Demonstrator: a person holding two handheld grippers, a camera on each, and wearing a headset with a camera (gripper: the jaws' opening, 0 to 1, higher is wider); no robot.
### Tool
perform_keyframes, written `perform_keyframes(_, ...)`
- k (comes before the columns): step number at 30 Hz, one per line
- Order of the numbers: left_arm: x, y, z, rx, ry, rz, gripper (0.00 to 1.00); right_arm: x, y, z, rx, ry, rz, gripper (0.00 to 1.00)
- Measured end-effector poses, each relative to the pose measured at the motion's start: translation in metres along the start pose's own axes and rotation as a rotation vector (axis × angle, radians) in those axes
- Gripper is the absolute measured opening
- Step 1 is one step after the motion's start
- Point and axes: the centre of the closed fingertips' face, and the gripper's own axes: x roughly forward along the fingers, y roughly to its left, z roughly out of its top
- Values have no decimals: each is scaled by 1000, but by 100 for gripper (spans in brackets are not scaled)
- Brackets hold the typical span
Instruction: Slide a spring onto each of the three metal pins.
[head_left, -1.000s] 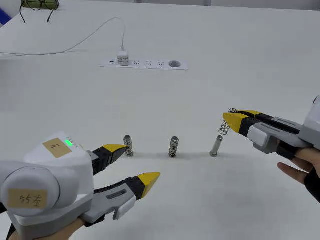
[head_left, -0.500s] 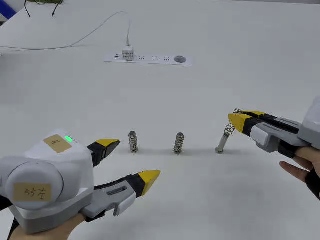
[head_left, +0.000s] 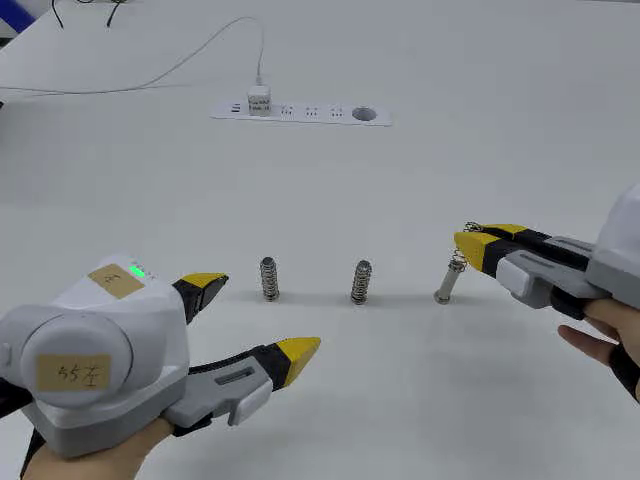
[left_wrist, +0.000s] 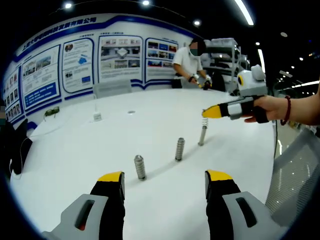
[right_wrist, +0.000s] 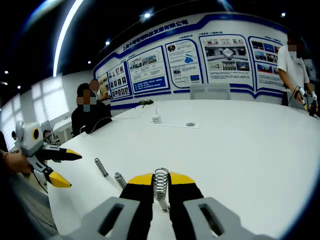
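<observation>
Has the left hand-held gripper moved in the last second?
Yes. The left hand-held gripper has pulled back leftward from the leftmost sprung pin: its far jaw tip stood right beside that pin, and now bare table separates them.

Everything sits on a plain glossy white tabletop (head_left: 420, 190). The left pale grey plastic gripper (head_left: 255, 316) and right pale grey plastic gripper (head_left: 468, 240) match: black jaws, bright yellow tips. The left one carries tan paper label stickers (head_left: 112, 281) and a tiny green light (head_left: 137, 270), lower left of the head view. The thin silver wire spring (head_left: 457, 262) and bare silver metal pin (head_left: 443, 290) are the same steely grey. There's a white plastic power strip (head_left: 300, 112) up top, and blue-and-white wall posters (right_wrist: 190, 55) in the gripper views.
</observation>
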Motion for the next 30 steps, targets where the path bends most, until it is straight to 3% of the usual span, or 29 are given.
perform_keyframes(12, 0, 3, -3, -6, 15, 15, 71, 3, 2, -5, -95, 18, -7, 12)
perform_keyframes(30, 1, 3, -1, -16, 8, 17, 71, 2, 0, -19, -88, 39, -43, 12)
